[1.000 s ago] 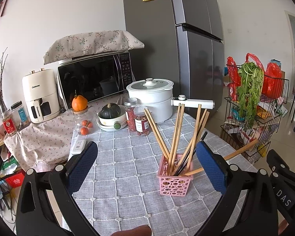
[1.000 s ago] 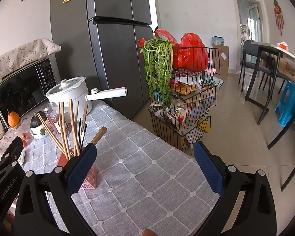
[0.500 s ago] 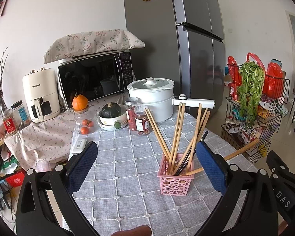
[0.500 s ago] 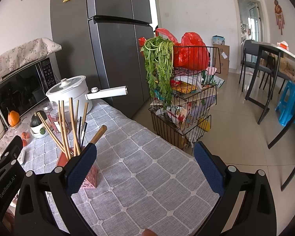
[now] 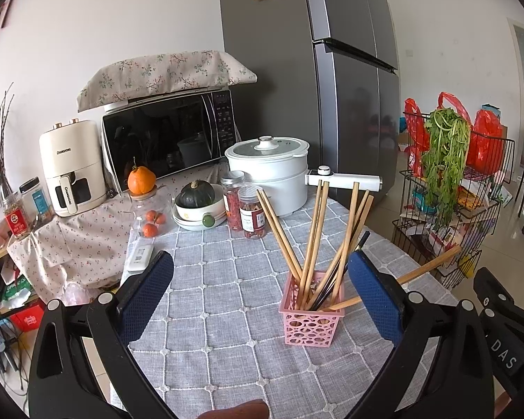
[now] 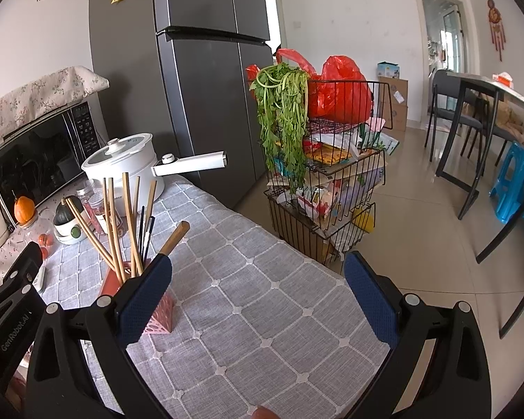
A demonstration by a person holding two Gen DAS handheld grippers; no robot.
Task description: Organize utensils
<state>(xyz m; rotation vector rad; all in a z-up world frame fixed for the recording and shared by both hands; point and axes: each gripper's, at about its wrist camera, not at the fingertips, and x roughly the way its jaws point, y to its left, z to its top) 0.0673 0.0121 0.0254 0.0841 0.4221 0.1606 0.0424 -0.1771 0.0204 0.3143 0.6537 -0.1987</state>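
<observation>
Left wrist view: left tool (image 5: pixel 258 288) gapes wide, empty. Thin, stiff wooden chopsticks (image 5: pixel 314 241) stand in the perforated pink plastic basket (image 5: pixel 311 321) (light, tippable); grip mid-shaft above the basket rim.

Right wrist view: right tool (image 6: pixel 256 300) wide, empty, right of the basket (image 6: pixel 159 317).

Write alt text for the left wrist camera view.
A pink basket of wooden chopsticks stands on a grey checked tablecloth, framed by the open, empty left gripper. Behind are a white pot, jars and a microwave.
</observation>
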